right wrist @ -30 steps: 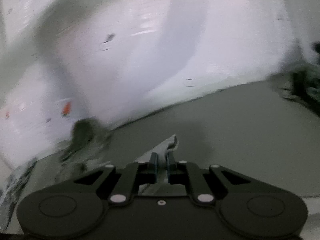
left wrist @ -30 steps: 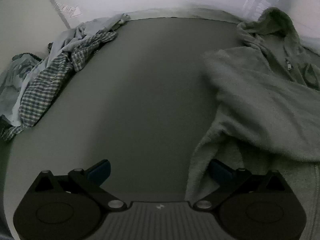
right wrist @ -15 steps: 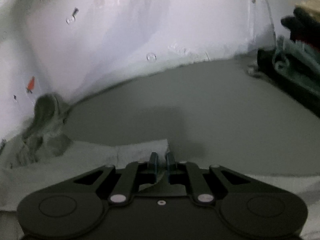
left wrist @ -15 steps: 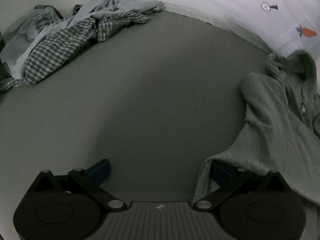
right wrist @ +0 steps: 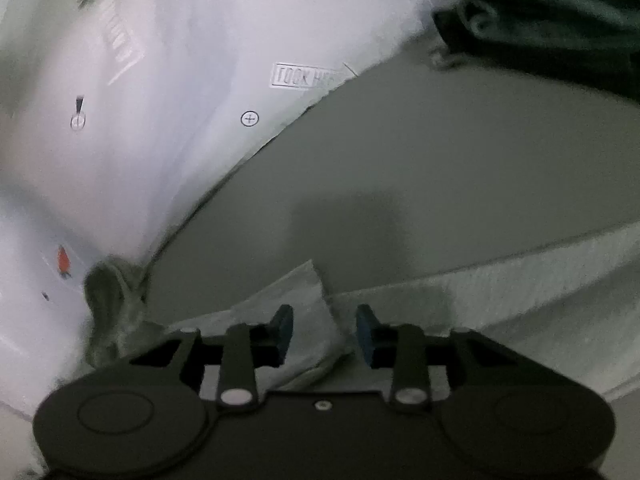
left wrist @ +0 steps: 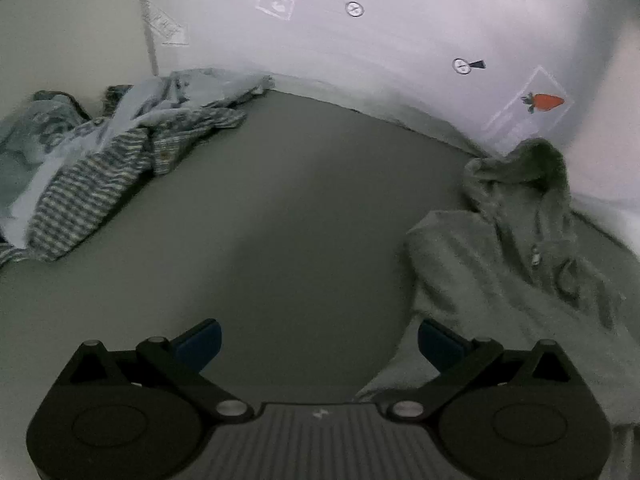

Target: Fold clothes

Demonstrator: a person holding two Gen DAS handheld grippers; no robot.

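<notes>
Grey tabletop (left wrist: 304,216) against white wall | green hoodie (left wrist: 500,264) spread flat, unfolded | left gripper (left wrist: 318,344) wide apart, empty | right gripper (right wrist: 324,334) parted over hoodie corner, gripping nothing | crumpled shirts (left wrist: 104,160) waiting; folding barely begun

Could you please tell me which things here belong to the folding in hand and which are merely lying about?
In hand:
- grey fleece zip hoodie
- right claw, open over its edge
- left claw, open

Lying about:
- checked shirt heap
- dark clothes pile
- white printed wall sheet
</notes>
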